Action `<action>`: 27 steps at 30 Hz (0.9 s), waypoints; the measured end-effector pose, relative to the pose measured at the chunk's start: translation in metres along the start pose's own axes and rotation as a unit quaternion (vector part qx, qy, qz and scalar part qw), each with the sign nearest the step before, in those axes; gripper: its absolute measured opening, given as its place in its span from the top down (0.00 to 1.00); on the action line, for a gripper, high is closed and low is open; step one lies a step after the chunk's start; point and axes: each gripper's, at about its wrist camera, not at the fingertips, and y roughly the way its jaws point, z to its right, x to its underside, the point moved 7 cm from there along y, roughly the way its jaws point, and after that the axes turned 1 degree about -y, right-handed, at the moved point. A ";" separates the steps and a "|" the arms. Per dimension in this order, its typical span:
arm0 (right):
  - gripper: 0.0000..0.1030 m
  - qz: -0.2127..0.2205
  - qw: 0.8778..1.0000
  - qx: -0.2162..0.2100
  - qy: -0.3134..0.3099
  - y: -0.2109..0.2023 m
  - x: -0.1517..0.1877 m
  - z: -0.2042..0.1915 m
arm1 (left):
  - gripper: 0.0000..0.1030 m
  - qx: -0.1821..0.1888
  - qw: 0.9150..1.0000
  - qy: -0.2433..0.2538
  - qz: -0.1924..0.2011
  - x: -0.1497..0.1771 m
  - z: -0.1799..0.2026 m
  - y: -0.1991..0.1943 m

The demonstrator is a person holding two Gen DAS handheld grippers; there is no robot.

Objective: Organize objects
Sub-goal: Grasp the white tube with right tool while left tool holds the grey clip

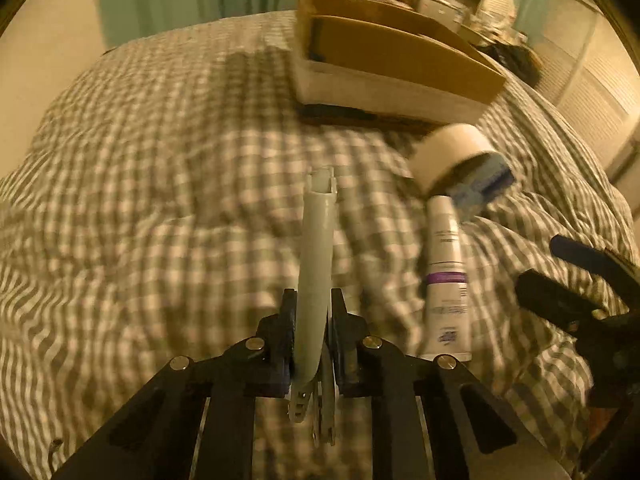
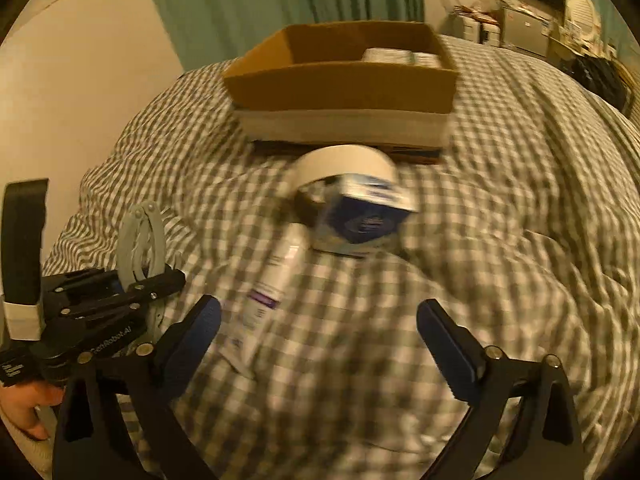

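My left gripper (image 1: pixel 312 304) is shut on a grey folding tool (image 1: pixel 316 264) that sticks out ahead of the fingers; in the right wrist view the same tool (image 2: pixel 142 236) and left gripper (image 2: pixel 132 280) appear at the left. My right gripper (image 2: pixel 320 320) is open above the checked bedcover with nothing between its fingers. A white tube with a purple band (image 1: pixel 446 276) (image 2: pixel 276 276) lies on the cover. Beyond it sits a white-lidded jar with a blue label (image 1: pixel 460 164) (image 2: pixel 356 200). An open cardboard box (image 1: pixel 384 68) (image 2: pixel 340 72) stands further back, with white items inside.
The grey-and-white checked bedcover (image 1: pixel 160 200) (image 2: pixel 500 240) fills most of both views. Green curtains (image 2: pixel 280 0) hang behind the bed. Cluttered furniture (image 2: pixel 528 28) stands at the far right. A hand (image 2: pixel 28 412) holds the left gripper's handle. The right gripper (image 1: pixel 580 292) shows at the right edge.
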 end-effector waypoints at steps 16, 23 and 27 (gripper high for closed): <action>0.67 -0.053 0.998 0.037 -0.028 0.062 0.002 -0.023 | 0.85 -0.012 0.999 -0.029 0.000 0.002 -0.024 -0.011; 0.81 -0.011 0.999 0.013 -0.027 0.010 -0.004 -0.017 | 0.85 -0.010 0.999 -0.016 0.031 -0.007 -0.010 -0.049; 0.81 0.021 0.999 0.007 -0.031 -0.034 -0.016 -0.014 | 0.85 -0.006 0.999 -0.014 0.051 -0.014 -0.004 -0.078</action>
